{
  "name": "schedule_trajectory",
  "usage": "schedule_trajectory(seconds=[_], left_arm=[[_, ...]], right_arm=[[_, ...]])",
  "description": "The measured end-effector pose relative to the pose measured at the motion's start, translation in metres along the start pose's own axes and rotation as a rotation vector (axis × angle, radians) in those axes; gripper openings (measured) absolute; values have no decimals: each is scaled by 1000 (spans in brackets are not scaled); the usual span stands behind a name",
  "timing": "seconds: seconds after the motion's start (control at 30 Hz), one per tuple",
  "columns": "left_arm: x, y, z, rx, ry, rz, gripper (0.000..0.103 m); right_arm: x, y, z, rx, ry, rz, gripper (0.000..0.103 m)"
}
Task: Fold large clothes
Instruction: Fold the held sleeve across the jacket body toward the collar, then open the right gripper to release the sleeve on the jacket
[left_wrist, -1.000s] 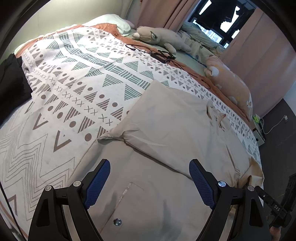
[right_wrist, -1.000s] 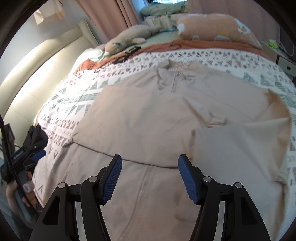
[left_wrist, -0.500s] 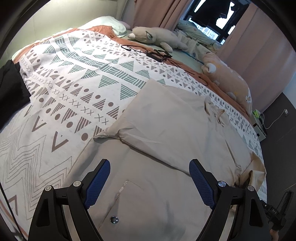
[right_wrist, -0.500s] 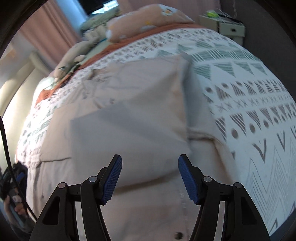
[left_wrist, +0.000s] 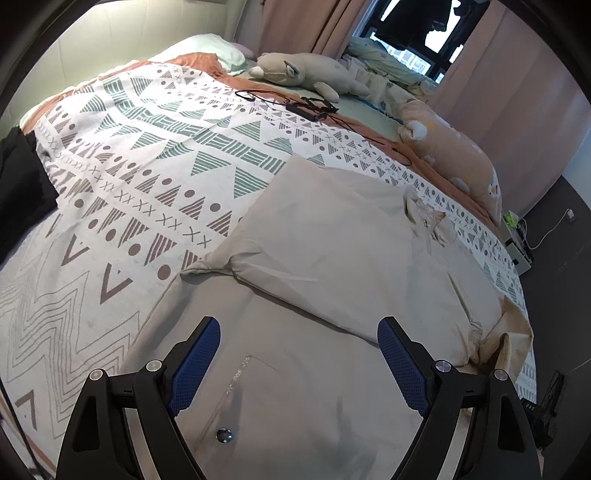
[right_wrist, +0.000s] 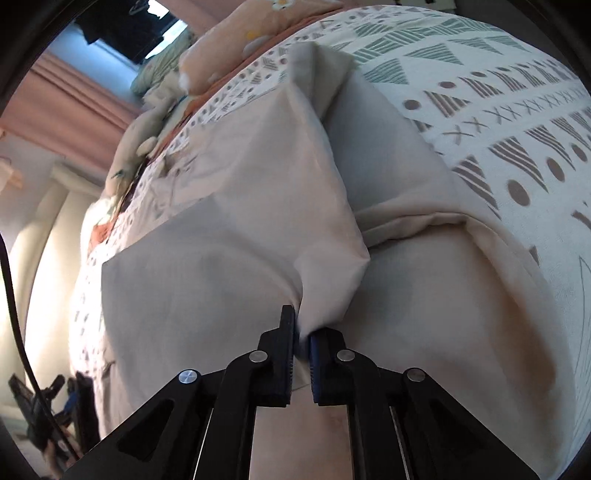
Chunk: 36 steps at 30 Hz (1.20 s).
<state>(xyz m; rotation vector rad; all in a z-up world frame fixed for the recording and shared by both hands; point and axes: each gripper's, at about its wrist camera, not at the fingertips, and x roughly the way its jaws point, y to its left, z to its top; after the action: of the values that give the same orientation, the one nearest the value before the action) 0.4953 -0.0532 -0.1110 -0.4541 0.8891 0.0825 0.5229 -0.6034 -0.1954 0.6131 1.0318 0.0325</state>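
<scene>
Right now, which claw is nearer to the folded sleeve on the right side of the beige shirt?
Right. The right claw has just been closing and now pinches that sleeve at its edge. The left claw hangs open above the shirt's lower part, touching nothing.

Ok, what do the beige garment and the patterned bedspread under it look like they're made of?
Beige garment: looks like a thin matte woven cloth, maybe cotton; it creases softly and bunches where the right gripper, jaws just closed, pinches it. A metal snap glints near its pocket.
Patterned bedspread: a soft, matte printed fabric, slightly thicker-looking; the fibre can't be told.
</scene>
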Motion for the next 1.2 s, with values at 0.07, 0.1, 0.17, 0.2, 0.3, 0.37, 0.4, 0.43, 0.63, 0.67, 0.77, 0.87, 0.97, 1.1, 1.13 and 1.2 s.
schedule_trajectory(seconds=[0.07,0.1,0.17,0.2,0.3,0.37,0.4,0.43,0.63,0.67,0.77,0.87,0.97,1.1,1.13,1.2], left_arm=[[-1,-1,1,4,-8,7,88],[-2,-1,1,6,-11,9,88],[-1,0,1,4,-11,12,88],[-1,0,1,3,-10,11,88],[-1,0,0,5,-6,6,88],[-3,0,1,9,-9,3,88],[-4,0,1,9,-11,2,88],[-4,1,1,9,-13,2,88],[-4,8,4,-14,-8,-5,88],[-4,10,5,-17,-7,-7,88],[-5,12,8,-21,-13,-11,88],[-5,12,9,-22,-11,-14,88],[-3,13,9,-21,-2,-17,88],[-2,14,10,-21,5,-15,88],[-2,15,11,-22,6,-15,88],[-2,16,11,-24,6,-16,88]], right_arm=[[-14,17,4,-59,-60,-61,8],[-21,24,7,-76,-78,-66,8],[-35,40,14,-96,-107,-42,8],[-42,48,18,-112,-119,-36,8],[-62,74,27,-176,-164,-33,8],[-75,94,32,-222,-188,-28,8],[-79,102,35,-244,-196,-32,8],[-82,114,38,-268,-203,-38,8],[-80,174,50,-370,-209,-41,8],[-77,183,52,-379,-204,-39,8],[-57,210,57,-390,-159,-24,8],[-35,230,58,-401,-124,-35,8],[-12,244,59,-391,-89,-18,16],[9,259,56,-391,-62,82,87],[11,262,54,-395,-71,91,88],[17,269,48,-416,-70,95,88]])
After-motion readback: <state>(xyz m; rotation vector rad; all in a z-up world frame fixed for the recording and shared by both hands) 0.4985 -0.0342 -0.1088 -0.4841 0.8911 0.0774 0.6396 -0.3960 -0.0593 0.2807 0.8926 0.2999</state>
